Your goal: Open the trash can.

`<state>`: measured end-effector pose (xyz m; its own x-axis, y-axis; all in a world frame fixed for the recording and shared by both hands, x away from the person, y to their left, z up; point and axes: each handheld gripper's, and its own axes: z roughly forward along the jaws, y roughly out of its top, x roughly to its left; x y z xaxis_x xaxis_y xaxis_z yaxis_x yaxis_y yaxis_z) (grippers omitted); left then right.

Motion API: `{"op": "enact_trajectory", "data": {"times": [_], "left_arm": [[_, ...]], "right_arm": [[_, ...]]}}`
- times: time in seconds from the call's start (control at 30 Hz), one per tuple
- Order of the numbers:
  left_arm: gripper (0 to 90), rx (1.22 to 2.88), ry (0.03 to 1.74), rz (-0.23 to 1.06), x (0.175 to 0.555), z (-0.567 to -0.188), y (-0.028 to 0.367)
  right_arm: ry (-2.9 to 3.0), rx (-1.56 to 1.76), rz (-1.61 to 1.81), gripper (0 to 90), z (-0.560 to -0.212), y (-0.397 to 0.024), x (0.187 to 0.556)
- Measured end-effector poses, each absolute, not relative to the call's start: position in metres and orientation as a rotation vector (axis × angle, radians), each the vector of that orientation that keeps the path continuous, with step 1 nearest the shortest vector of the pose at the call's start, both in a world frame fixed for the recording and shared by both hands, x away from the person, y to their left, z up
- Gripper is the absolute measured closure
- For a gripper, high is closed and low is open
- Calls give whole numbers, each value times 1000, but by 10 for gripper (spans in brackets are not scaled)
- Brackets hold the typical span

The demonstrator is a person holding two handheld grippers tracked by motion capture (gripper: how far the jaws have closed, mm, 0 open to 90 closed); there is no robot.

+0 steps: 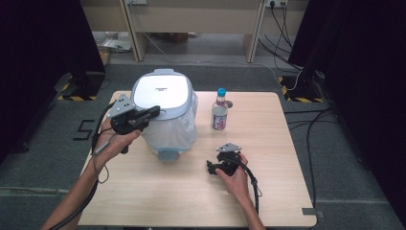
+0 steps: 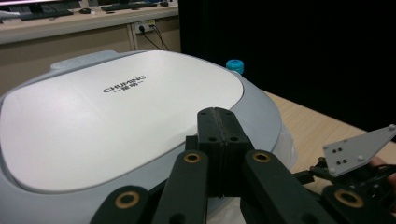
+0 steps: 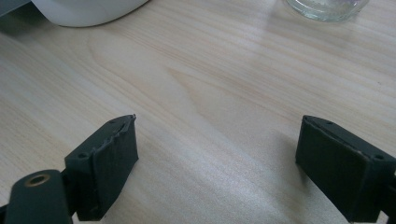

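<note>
- High view: a pale wooden table [image 1: 191, 191] stands on grey carpet. A white bin [image 1: 165, 112] with a grey-rimmed lid and a clear liner sits on it; every place below is given from this bin.
- Your left hand [image 1: 115, 141] holds the left gripper [image 1: 154, 112] at the bin's left side, raised, its jaws reaching over the lid's near-left rim. From this height the jaws look pressed together.
- A bottle [image 1: 219, 111] with a blue cap stands upright just right of the bin, apart from it.
- Your right hand [image 1: 234, 175] holds the right gripper [image 1: 213, 167] low over the table, in front of the bin and to its right, well apart from it. You cannot tell its jaw state from here.
- Left gripper view: the lid [image 2: 121, 112] lies flat and shut, with dark lettering near its middle. The left gripper [image 2: 219, 123] has its jaws pressed together, nothing between them, above the lid's grey rim. The bottle's blue cap [image 2: 235, 65] peeks over the far edge of the lid. The right gripper's grey plate [image 2: 357, 149] shows low beyond the bin.
- Right gripper view: the right gripper [image 3: 217, 144] has its jaws spread wide over bare table [image 3: 210, 84], holding nothing. The bin's white base [image 3: 86, 9] shows at the top left corner, and the bottle's glass base [image 3: 327, 7] at the top right.
</note>
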<state>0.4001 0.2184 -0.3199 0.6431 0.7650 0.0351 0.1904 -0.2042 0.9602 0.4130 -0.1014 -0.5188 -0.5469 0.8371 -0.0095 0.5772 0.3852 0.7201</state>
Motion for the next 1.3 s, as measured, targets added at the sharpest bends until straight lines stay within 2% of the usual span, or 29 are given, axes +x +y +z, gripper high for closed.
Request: {"op": "enact_trajectory", "data": {"times": [0.2,0.33,0.37,0.5,0.63,0.73,0.8,0.87,0.97,1.0,1.03,1.3], "left_arm": [[893,1757,752,670,398,-319,217],[895,1743,759,640,396,-322,217],[896,1722,771,593,396,-324,216],[896,1739,773,619,396,-322,214],[885,1733,773,581,396,-321,217],[790,1744,765,510,398,-315,222],[766,1748,766,519,399,-314,224],[701,1756,759,537,397,-311,227],[552,1715,731,490,386,-303,233],[552,1707,725,489,382,-301,234],[461,1712,711,484,372,-300,236],[282,1688,724,484,344,-327,246]], "right_arm": [[2275,1231,960,130,-519,-101,413],[2273,1233,959,130,-519,-101,412],[2271,1240,958,130,-519,-101,412],[2268,1237,955,130,-519,-101,412],[2270,1235,956,127,-519,-101,412],[2273,1236,957,124,-519,-100,412],[2273,1236,957,122,-519,-100,412],[2275,1233,957,122,-519,-100,412],[2275,1233,957,121,-519,-100,412],[2275,1233,957,121,-519,-100,412],[2275,1232,956,121,-519,-100,412],[2275,1233,956,121,-519,-100,412]]}}
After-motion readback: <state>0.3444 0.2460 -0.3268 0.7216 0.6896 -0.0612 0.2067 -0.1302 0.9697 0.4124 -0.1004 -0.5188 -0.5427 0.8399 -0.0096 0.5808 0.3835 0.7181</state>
